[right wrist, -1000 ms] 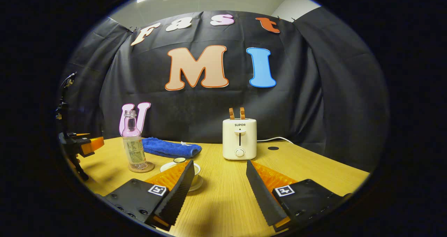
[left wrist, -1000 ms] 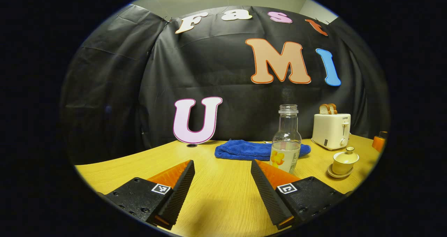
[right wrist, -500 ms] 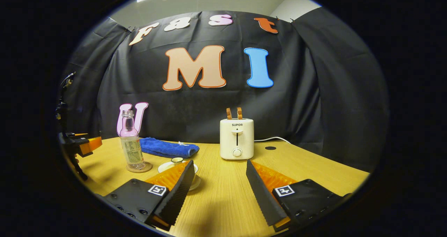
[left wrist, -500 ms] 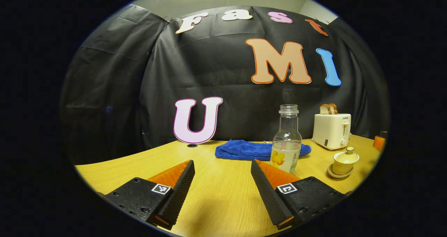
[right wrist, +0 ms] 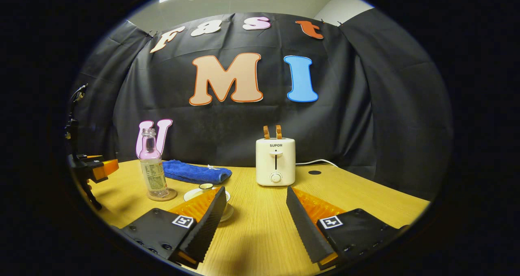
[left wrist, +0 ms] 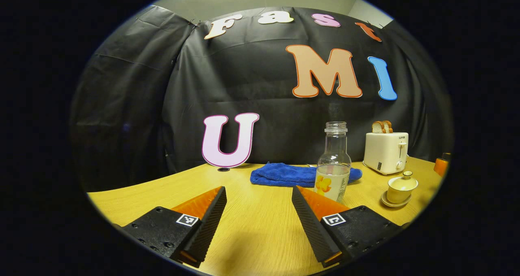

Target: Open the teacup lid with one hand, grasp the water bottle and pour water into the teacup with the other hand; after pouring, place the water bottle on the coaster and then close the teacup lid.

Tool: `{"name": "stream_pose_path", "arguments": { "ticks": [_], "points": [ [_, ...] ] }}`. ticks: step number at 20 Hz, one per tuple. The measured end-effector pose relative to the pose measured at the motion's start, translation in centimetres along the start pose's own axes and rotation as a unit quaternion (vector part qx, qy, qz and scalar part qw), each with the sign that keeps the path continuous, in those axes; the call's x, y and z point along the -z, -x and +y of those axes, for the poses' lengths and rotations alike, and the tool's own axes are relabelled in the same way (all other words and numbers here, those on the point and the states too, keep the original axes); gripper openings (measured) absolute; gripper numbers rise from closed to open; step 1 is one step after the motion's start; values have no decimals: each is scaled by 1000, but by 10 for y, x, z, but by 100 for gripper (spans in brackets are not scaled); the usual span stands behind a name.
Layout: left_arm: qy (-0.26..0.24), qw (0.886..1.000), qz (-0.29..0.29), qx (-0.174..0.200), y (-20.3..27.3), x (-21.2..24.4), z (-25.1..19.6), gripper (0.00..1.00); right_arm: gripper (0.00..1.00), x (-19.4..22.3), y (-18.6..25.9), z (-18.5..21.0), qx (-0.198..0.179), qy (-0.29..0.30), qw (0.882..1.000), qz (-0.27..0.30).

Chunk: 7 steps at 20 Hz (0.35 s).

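One wooden table carries everything here. On it, going down in size: one white toaster at the back with two slices of bread standing up out of its slots, one blue towel lying crumpled near the wall, one clear water bottle, one teacup and one coaster.

The water bottle stands upright with no cap on its neck and a low level of liquid inside. In the right gripper view it sits on the round coaster, just in front of the towel. The teacup rests on its one saucer with its lid on, knob up, to the right of the bottle and in front of the toaster. In the right gripper view the cup is partly hidden behind that gripper's left finger.

There are two grippers. The left gripper hovers low over bare table with its fingers spread wide and nothing between them; the bottle stands beyond its right finger, apart from it. The right gripper is likewise spread wide and holds nothing, with the teacup just behind its left finger and the toaster straight ahead.
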<state>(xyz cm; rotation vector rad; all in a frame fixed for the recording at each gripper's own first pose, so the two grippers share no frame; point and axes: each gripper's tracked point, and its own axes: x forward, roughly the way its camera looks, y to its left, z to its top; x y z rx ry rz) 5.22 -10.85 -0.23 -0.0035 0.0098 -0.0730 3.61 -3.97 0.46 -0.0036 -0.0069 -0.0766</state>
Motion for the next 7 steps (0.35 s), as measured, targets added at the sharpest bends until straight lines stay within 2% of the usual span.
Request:
{"name": "stream_pose_path", "arguments": {
  "ticks": [7],
  "points": [
    [0,1000,0,-1,1,0,0,94,91,0,0,-2,3,0,1000,0]
  ]
}}
